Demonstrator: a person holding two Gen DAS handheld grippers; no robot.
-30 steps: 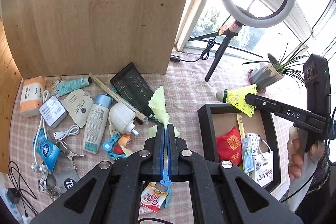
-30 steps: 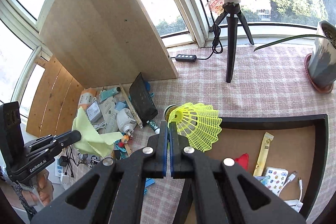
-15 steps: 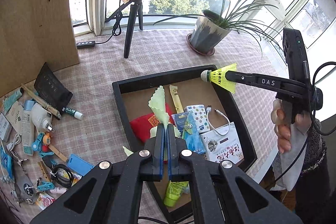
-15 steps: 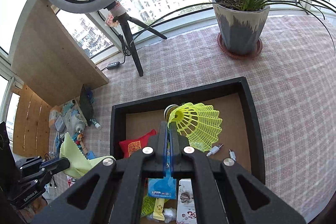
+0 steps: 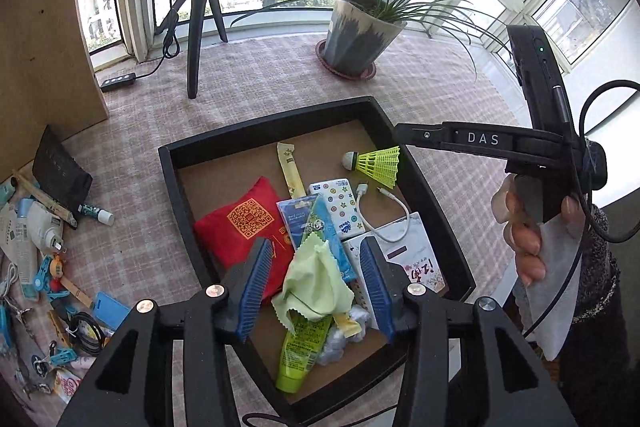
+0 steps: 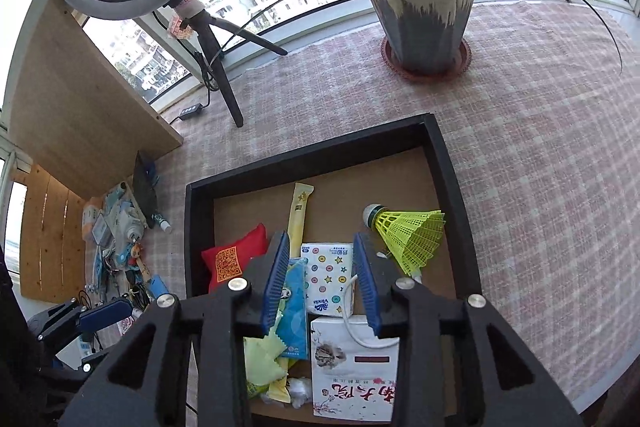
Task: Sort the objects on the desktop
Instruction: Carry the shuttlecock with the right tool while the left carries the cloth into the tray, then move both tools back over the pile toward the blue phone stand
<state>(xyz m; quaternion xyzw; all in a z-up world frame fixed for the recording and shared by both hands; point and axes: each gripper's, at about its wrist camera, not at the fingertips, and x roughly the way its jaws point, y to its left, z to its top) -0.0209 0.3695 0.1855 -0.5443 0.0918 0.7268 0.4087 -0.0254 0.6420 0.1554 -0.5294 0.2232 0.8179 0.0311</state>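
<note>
My left gripper (image 5: 316, 287) hangs over the near part of the black tray (image 5: 264, 131), its jaws opening. A light-green cloth (image 5: 316, 283) lies crumpled between the blue pads (image 5: 254, 291) on the tray's contents, and neither pad touches it. My right gripper (image 6: 320, 279) is over the same tray (image 6: 308, 151), jaws opening, with nothing gripped. The yellow shuttlecock (image 6: 408, 231) lies on the tray floor just right of its right pad. In the left wrist view the shuttlecock (image 5: 376, 167) sits below the right gripper (image 5: 400, 131), held by a hand (image 5: 524, 235).
The tray also holds a red pouch (image 5: 244, 219), a tissue pack (image 6: 328, 275), a white cable, a white box (image 6: 356, 375) and a green tube (image 5: 300, 351). Several small items (image 5: 48, 227) lie left of it. A potted plant (image 5: 360, 31), a tripod (image 5: 196, 39) and a wooden board (image 5: 40, 47) stand behind.
Both grippers swung from the clutter across to the tray, then opened. The green cloth left the left jaws and the shuttlecock left the right jaws; both now lie in the tray.
</note>
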